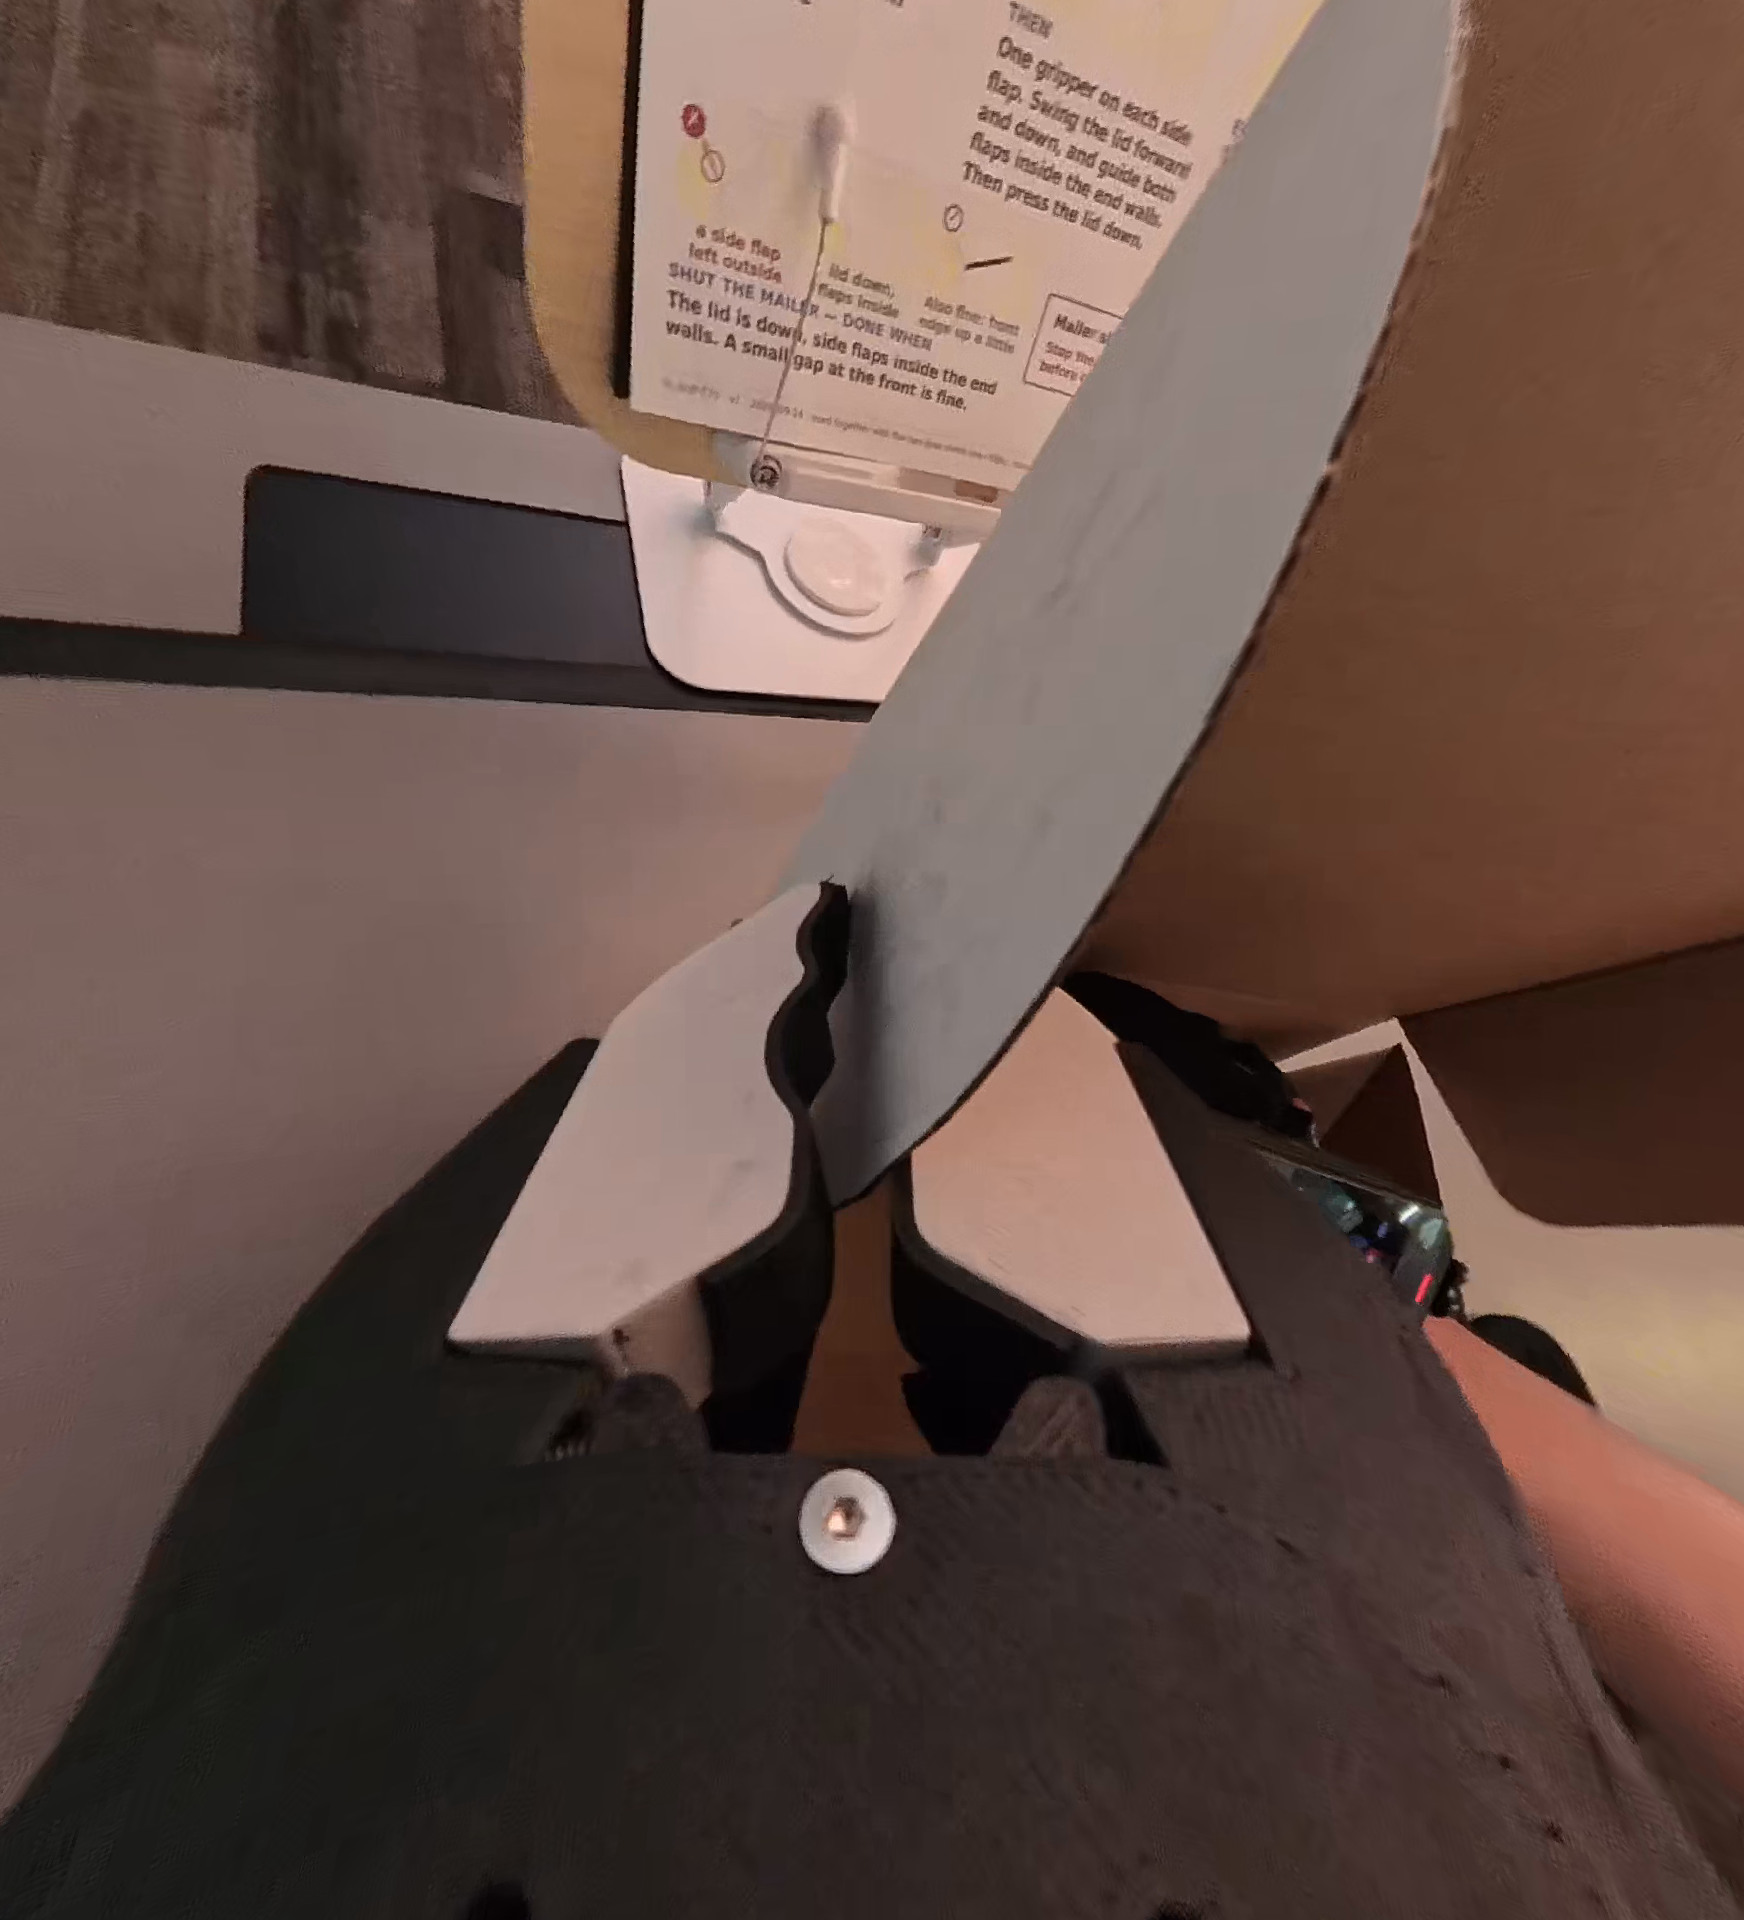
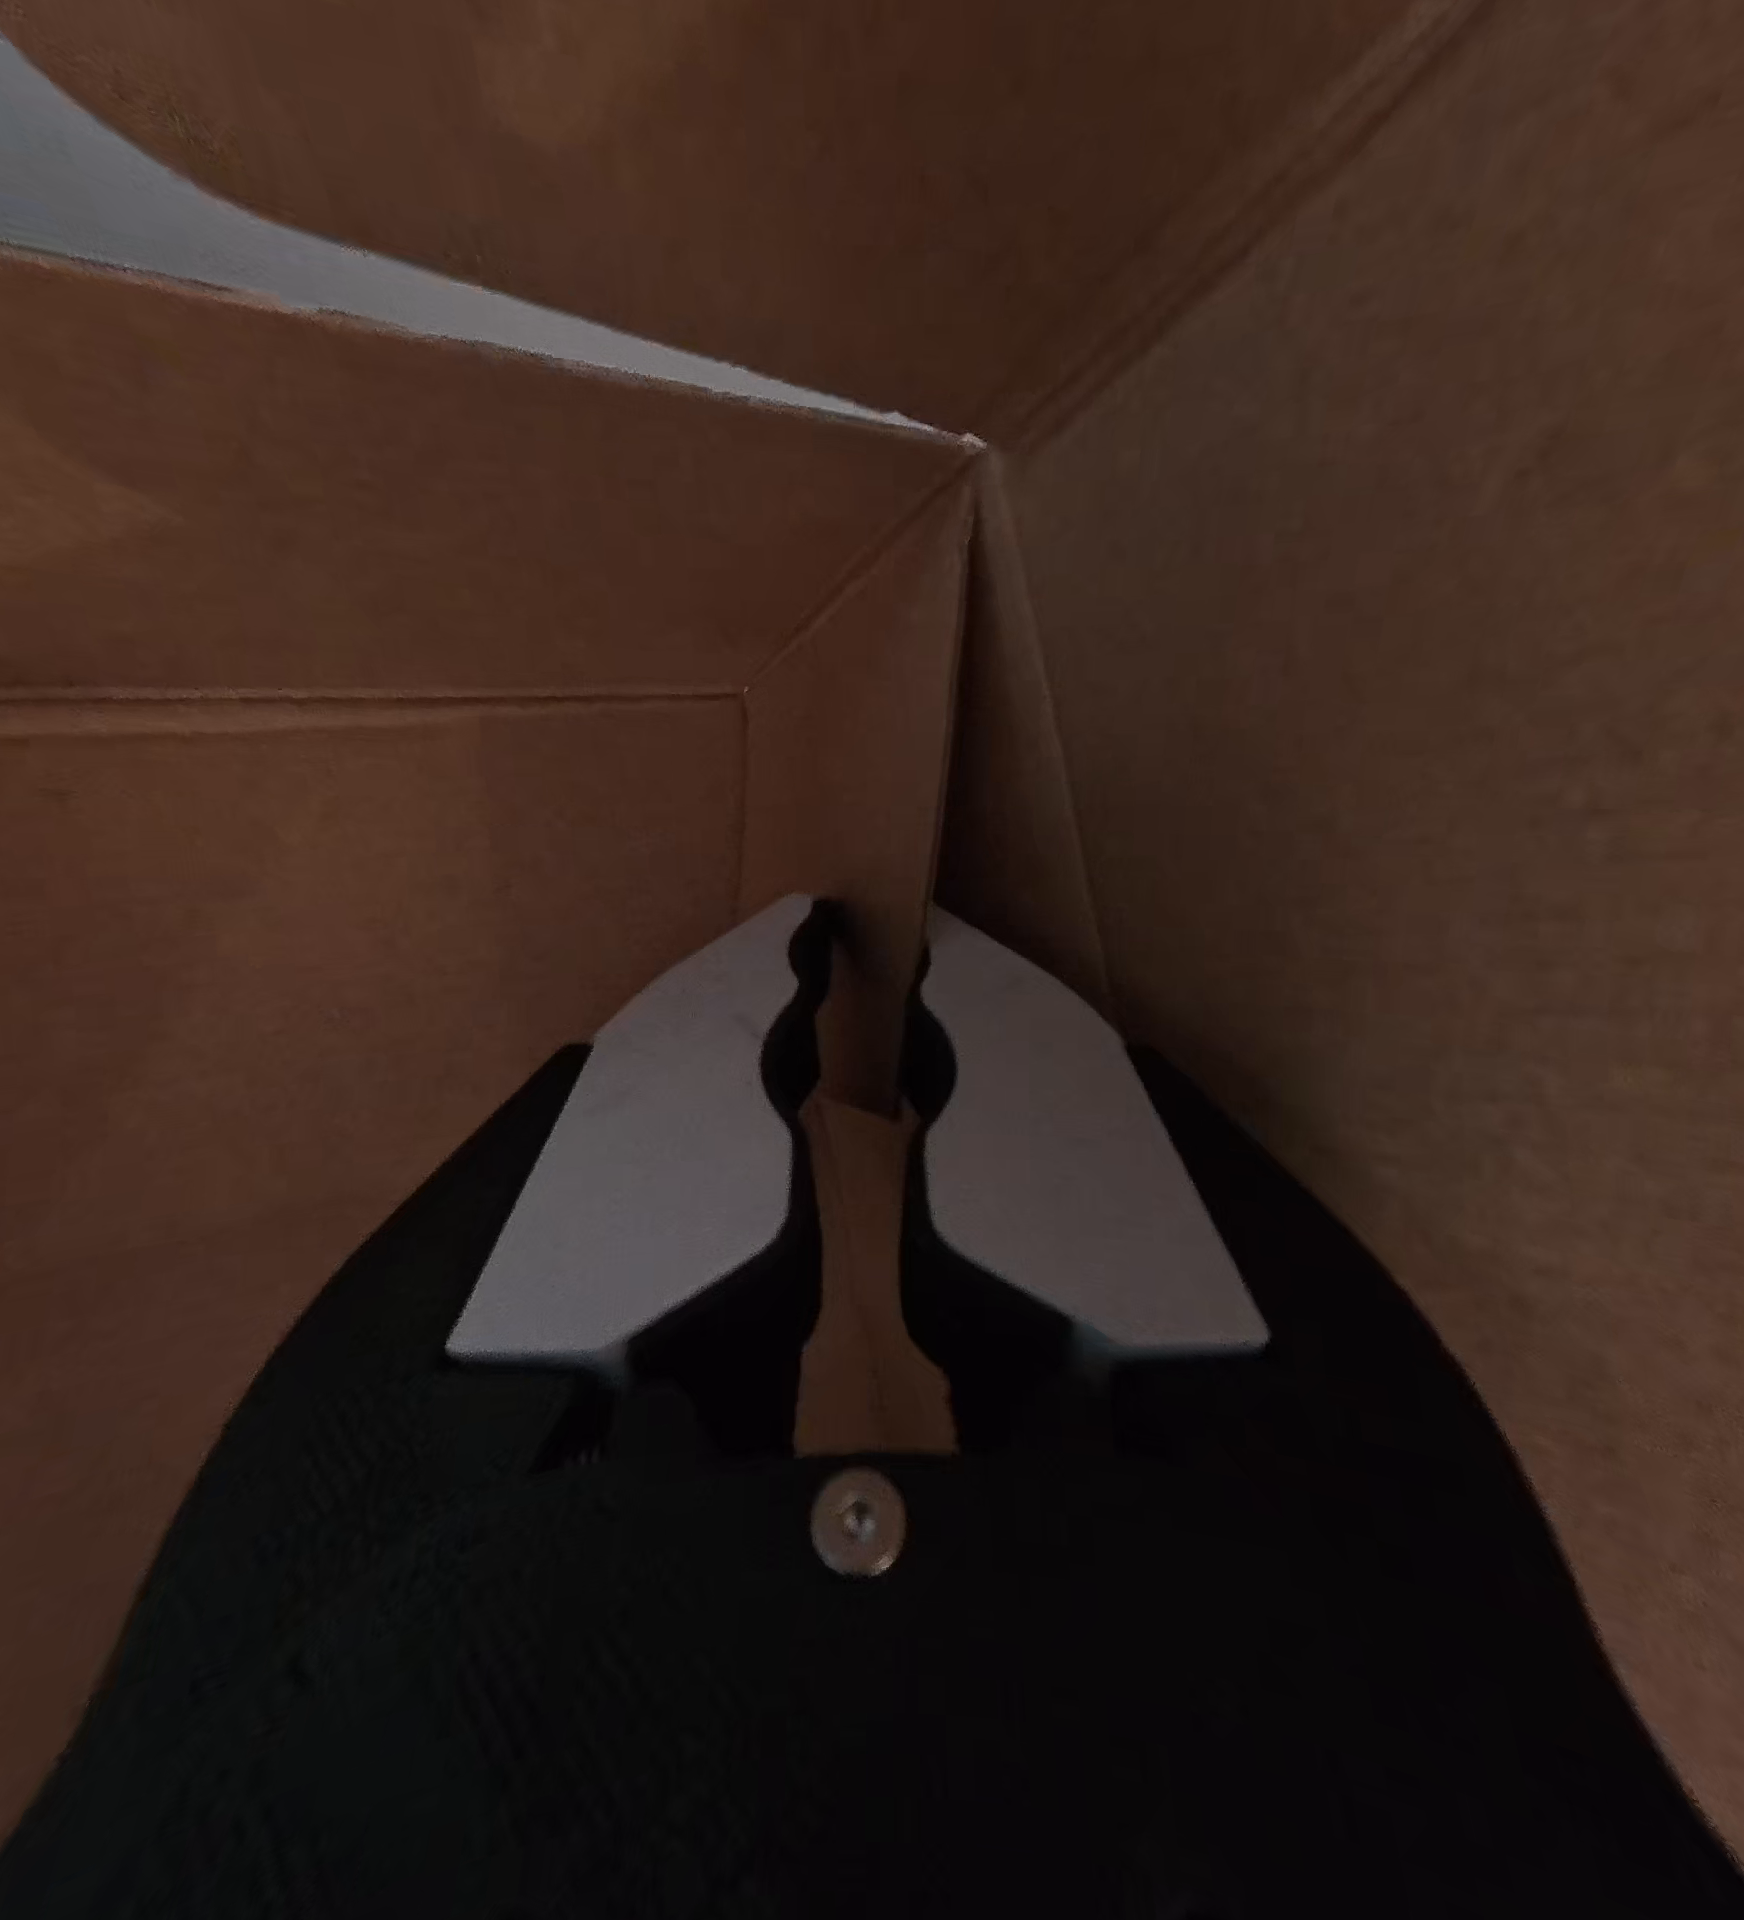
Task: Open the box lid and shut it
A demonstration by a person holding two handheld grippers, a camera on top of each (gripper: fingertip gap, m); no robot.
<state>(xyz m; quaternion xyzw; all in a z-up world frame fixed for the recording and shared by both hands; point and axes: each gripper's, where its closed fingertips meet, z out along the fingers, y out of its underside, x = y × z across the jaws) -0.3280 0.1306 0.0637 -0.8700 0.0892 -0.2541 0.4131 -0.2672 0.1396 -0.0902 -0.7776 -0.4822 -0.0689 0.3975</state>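
The left claw (image 1: 852,1049) is clamped on the grey side flap (image 1: 1076,665) of the box lid (image 1: 1533,582), which is raised and tilted over the tabletop (image 1: 328,935). The right claw (image 2: 873,997) pinches a brown flap (image 2: 889,935) at an inside corner of the box (image 2: 328,883). Behind stands an instruction card (image 1: 847,208) on a white stand (image 1: 743,603).
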